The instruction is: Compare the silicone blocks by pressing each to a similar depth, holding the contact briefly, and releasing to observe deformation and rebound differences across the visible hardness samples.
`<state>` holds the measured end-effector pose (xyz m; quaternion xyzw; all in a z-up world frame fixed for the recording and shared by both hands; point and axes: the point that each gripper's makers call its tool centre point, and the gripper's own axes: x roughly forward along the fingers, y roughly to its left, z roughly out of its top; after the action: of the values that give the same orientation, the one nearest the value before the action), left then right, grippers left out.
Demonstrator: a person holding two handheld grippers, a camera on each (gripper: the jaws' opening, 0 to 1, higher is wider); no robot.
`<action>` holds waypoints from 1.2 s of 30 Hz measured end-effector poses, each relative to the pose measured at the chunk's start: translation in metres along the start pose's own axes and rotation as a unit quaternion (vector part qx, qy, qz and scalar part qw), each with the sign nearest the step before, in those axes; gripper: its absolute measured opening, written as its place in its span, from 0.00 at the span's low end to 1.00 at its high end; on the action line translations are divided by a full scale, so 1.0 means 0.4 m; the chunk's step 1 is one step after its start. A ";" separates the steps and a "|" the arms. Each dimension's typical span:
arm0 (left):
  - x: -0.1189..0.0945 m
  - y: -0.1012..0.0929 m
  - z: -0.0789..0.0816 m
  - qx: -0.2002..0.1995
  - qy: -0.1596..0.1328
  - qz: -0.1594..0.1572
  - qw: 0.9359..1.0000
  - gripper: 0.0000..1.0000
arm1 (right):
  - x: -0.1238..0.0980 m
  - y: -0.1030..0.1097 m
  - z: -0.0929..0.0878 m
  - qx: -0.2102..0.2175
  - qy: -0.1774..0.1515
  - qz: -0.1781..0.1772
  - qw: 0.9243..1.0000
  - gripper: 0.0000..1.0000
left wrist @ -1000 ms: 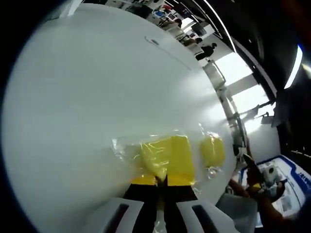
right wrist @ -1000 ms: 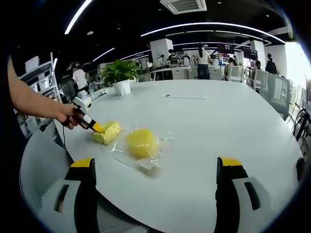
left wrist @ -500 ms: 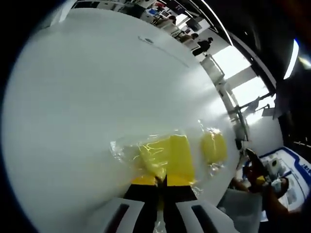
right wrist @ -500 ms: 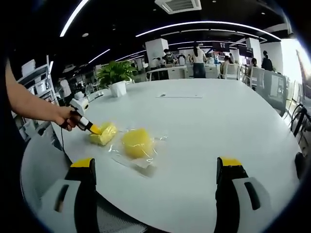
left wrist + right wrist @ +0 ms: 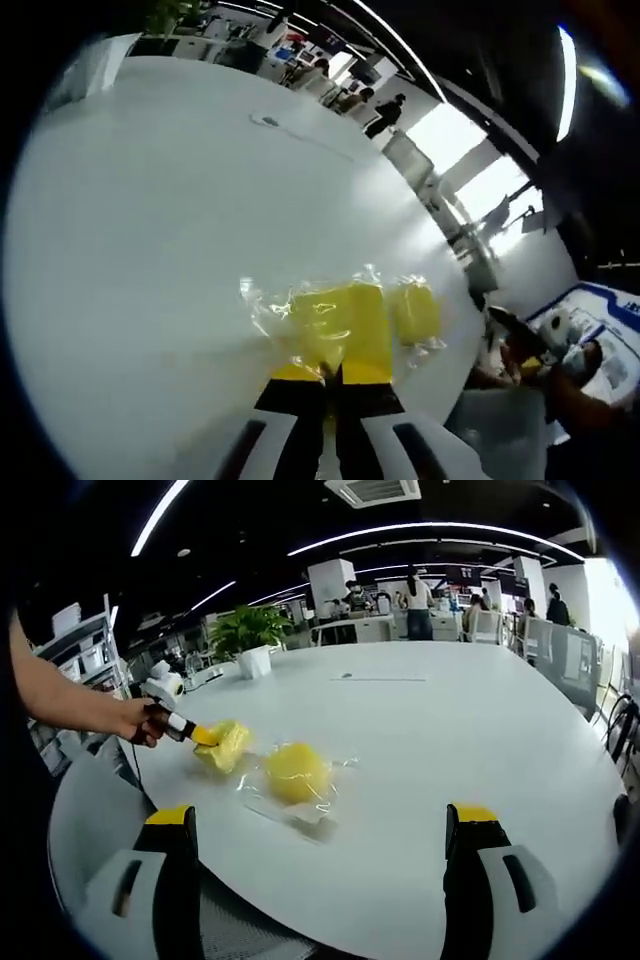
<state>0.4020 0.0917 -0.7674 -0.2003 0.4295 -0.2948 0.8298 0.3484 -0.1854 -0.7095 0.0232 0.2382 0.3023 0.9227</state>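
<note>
The left tongs [image 5: 332,372], jaws together, are pressing their tips into the bagged yellow block [image 5: 345,322] on the white counter [image 5: 150,230], while the right tongs [image 5: 320,830] are hanging wide apart near the second block [image 5: 293,772], which judging by the task awaits its press after release.

Open office, white round table [image 5: 480,740], potted plant [image 5: 245,635], perhaps shelving

Table [image 5: 450,740]: smooth white top, semi-gloss, faint lamp reflections. Blocks [image 5: 352,322] [image 5: 293,772]: yellow, matt, soft-looking, each in clear crinkled plastic film w/ shiny highlights. Left gripper [image 5: 331,378]: jaws matt black, yellow tips. Right gripper [image 5: 320,815]: same finish, pale plastic body.
</note>
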 end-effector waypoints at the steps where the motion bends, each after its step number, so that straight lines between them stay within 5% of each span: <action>1: -0.005 0.001 0.010 0.014 -0.012 0.002 1.000 0.00 | 0.001 0.000 0.002 -0.002 0.000 0.001 1.000 0.96; 4: -0.026 -0.012 0.045 0.008 -0.048 -0.008 0.999 0.00 | 0.001 0.008 0.018 -0.003 -0.006 0.002 1.000 0.96; 17: -0.136 -0.118 0.177 0.115 -0.138 -0.023 0.983 0.00 | 0.007 0.018 0.117 -0.026 -0.032 0.012 0.999 0.96; 26: -0.247 -0.220 0.303 0.179 -0.230 -0.032 0.956 0.01 | 0.004 0.044 0.239 -0.039 -0.062 0.026 0.997 0.96; 36: -0.321 -0.306 0.346 0.225 -0.278 -0.048 0.933 0.01 | 0.014 0.117 0.362 -0.081 -0.081 0.065 0.991 0.96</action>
<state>0.4196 0.0962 -0.5430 -0.1026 0.0942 -0.3557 0.9242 0.3924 -0.1292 -0.5751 -0.0121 0.1355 0.3776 0.9159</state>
